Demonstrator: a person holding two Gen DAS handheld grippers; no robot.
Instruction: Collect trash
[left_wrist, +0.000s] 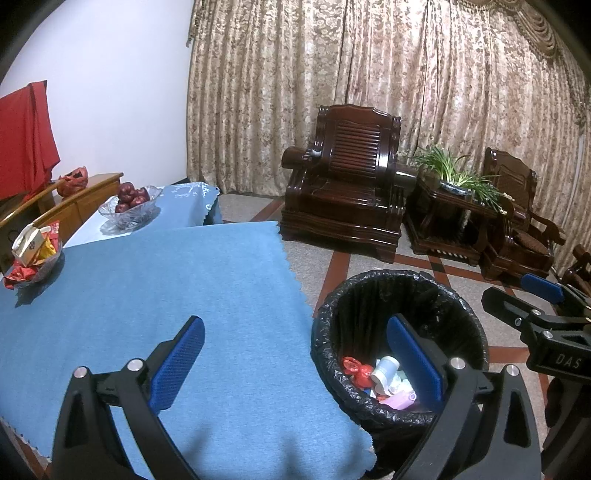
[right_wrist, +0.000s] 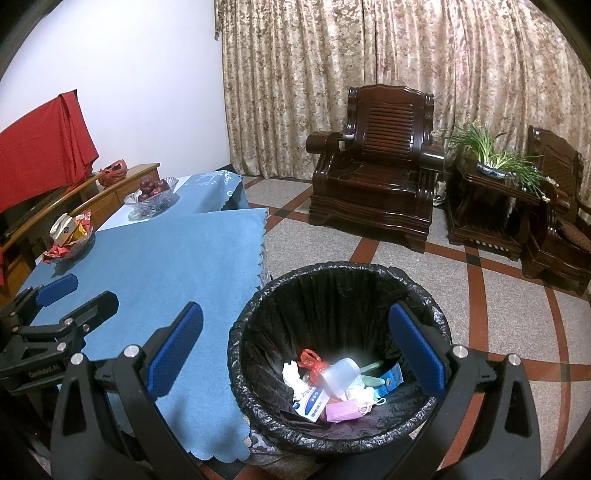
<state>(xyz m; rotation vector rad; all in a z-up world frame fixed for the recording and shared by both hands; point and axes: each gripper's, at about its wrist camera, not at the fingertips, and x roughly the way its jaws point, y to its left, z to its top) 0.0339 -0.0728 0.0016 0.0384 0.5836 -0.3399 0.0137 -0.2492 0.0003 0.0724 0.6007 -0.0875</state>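
Above the lined bin (right_wrist: 332, 354), right tool (right_wrist: 295, 354) wide open, empty; left tool (left_wrist: 295, 358) likewise, seemingly touching nothing.

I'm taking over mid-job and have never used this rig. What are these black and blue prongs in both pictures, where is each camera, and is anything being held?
The prongs are hand-held grippers; a person carries one in each hand, and each has a fisheye camera looking forward along its two blue-padded fingers. In the left wrist view, the left gripper is open and empty, over the edge of the blue tablecloth. In the right wrist view, the right gripper is also open and empty, above the trash bin lined with a black bag. Each camera also catches the other gripper at its side. The bin stands on the floor beside the table and already holds trash: a small white bottle, a red wrapper, a pink item. On the table, a bowl of apples and a dish of packets sit at the far side.
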